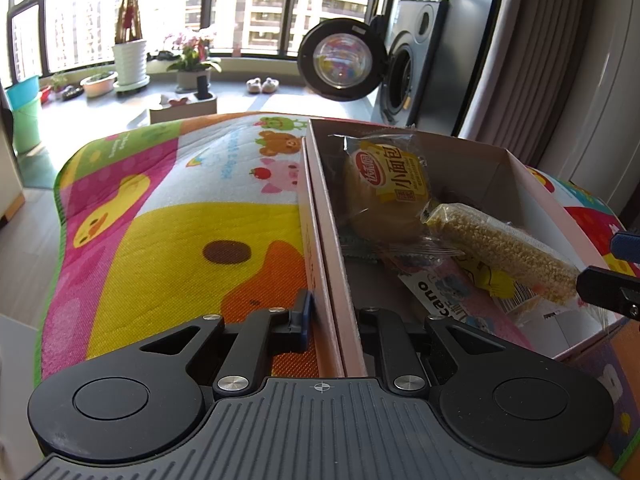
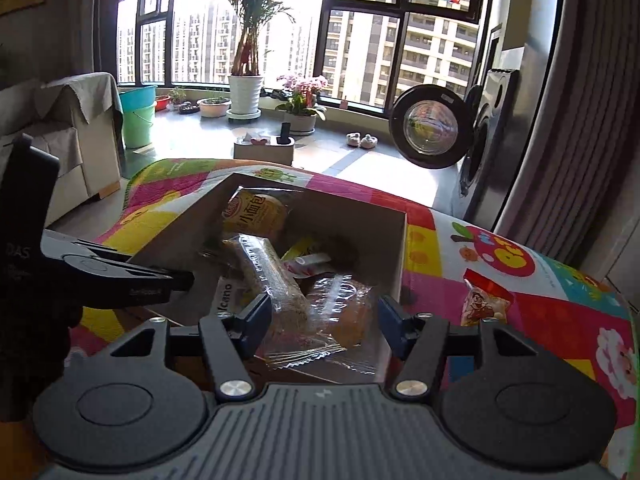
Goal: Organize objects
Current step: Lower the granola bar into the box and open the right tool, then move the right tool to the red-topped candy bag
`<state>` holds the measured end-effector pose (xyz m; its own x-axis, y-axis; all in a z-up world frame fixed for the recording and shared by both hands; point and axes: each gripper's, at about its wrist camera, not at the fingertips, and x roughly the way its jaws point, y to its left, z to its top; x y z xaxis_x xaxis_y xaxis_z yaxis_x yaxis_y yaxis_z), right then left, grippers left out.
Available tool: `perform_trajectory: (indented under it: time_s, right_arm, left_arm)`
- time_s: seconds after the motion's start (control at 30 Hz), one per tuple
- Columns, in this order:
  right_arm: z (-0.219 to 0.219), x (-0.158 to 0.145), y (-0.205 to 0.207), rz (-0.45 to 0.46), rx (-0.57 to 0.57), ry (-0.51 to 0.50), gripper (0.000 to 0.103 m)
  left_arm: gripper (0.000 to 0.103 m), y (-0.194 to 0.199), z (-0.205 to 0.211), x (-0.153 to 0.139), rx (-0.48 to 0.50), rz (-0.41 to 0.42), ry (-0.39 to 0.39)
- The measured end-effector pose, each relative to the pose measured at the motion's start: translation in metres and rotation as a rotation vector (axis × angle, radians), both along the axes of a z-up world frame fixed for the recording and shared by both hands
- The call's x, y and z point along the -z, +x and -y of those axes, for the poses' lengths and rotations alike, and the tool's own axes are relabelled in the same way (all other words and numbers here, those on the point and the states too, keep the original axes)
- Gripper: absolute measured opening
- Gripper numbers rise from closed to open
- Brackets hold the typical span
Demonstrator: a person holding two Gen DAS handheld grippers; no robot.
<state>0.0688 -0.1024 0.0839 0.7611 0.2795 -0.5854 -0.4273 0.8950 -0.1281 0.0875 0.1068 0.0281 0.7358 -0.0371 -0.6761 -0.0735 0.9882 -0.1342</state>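
Cardboard box [image 1: 520,184] is sitting on the colourful play mat [image 1: 168,216], holding wrapped snacks. Left hand-held gripper [image 1: 332,320] is pinching the box's near wall. Right hand-held gripper [image 2: 320,316] is spreading wide around the grain bar [image 2: 276,280] and a clear-wrapped bun [image 2: 348,312] inside it.

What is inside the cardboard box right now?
The cardboard box holds a small bread packet, a long grain bar and a white printed packet. Whatever lies beneath them is covered.
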Motion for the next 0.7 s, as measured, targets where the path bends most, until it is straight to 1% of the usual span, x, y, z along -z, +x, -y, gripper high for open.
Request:
perform_trajectory:
  time_s: [0.07, 0.17, 0.27, 0.33, 0.5, 0.7]
  right_arm:
    - [0.005, 0.002, 0.004, 0.007, 0.04, -0.012, 0.058]
    - [0.014, 0.003, 0.005, -0.009, 0.049, 0.002, 0.06]
    - [0.023, 0.002, 0.005, -0.019, 0.044, 0.039, 0.066]
    - [0.03, -0.001, 0.008, -0.015, 0.065, 0.073, 0.072]
    - [0.057, -0.004, 0.032, -0.039, 0.178, 0.174, 0.077]
    - [0.088, 0.023, 0.078, -0.118, 0.342, 0.21, 0.077]
  left_arm:
    - [0.016, 0.0, 0.0, 0.0, 0.0, 0.0, 0.0]
    - [0.016, 0.0, 0.0, 0.0, 0.0, 0.0, 0.0]
    - [0.016, 0.0, 0.0, 0.0, 0.0, 0.0, -0.002]
    - [0.016, 0.0, 0.0, 0.001, 0.0, 0.001, -0.002]
    - [0.016, 0.0, 0.0, 0.001, 0.0, 0.0, -0.002]
    - [0.016, 0.001, -0.001, 0.001, 0.0, 0.0, -0.002]
